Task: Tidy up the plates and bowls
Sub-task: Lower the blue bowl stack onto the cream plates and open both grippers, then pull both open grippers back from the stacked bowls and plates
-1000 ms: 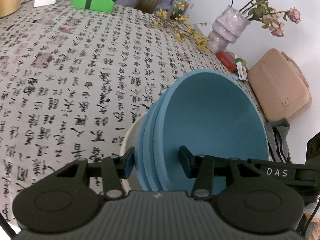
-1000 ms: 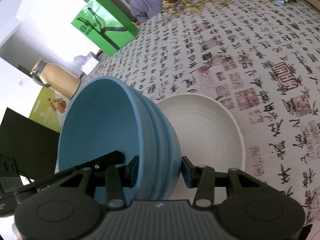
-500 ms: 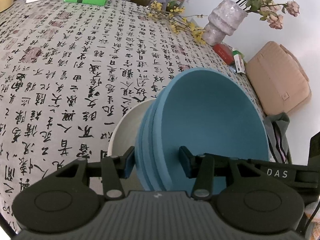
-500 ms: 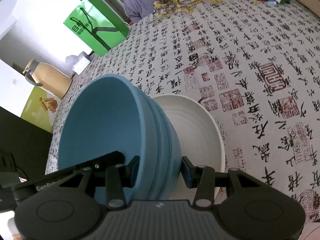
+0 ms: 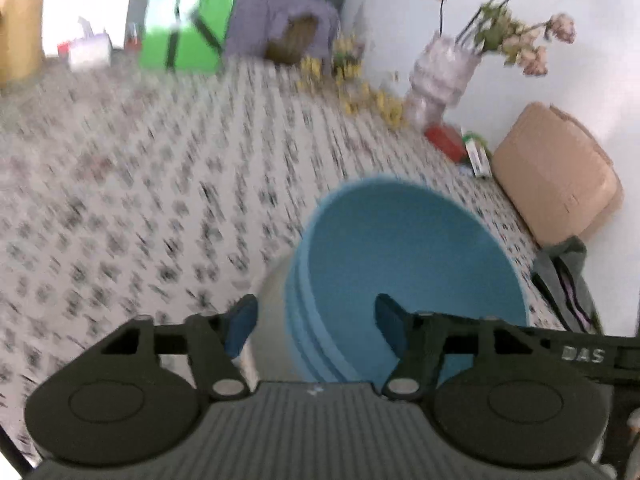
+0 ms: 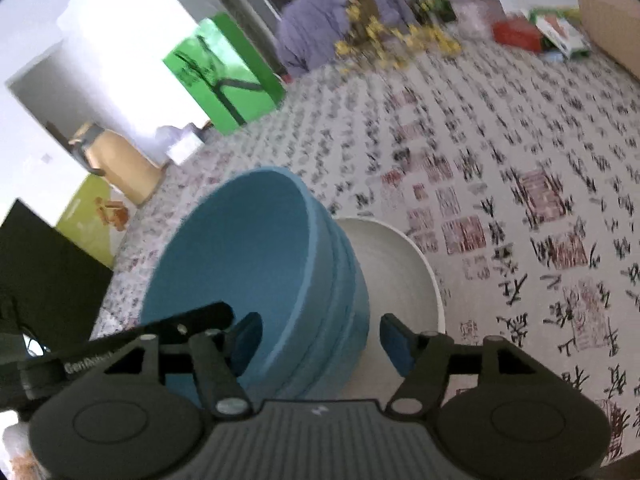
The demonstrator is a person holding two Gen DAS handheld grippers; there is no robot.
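A stack of blue bowls (image 5: 400,260) rests tilted inside a white bowl (image 5: 270,300) on the calligraphy-print tablecloth. My left gripper (image 5: 316,320) straddles the stack's near left rim. Its jaws are opening, and both pads stand off the wall. In the right wrist view the same blue stack (image 6: 248,248) leans in the white bowl (image 6: 396,272). My right gripper (image 6: 320,338) straddles the opposite rim, its jaws also opening, with a gap at each pad. Each view shows the other gripper's finger reaching into the bowl.
At the table's far end are a green bag (image 5: 188,20), a vase of dried roses (image 5: 440,72), loose yellow flowers (image 5: 360,92), a red box (image 5: 446,142) and a tan bag (image 5: 556,168). A yellow thermos (image 6: 116,164) and a tissue box (image 6: 182,146) stand at the far left.
Both grippers have let go of the blue bowl stack, their jaws spreading off the rim. The stack has settled lower into the white bowl. Both cameras have drawn back and tipped upward.
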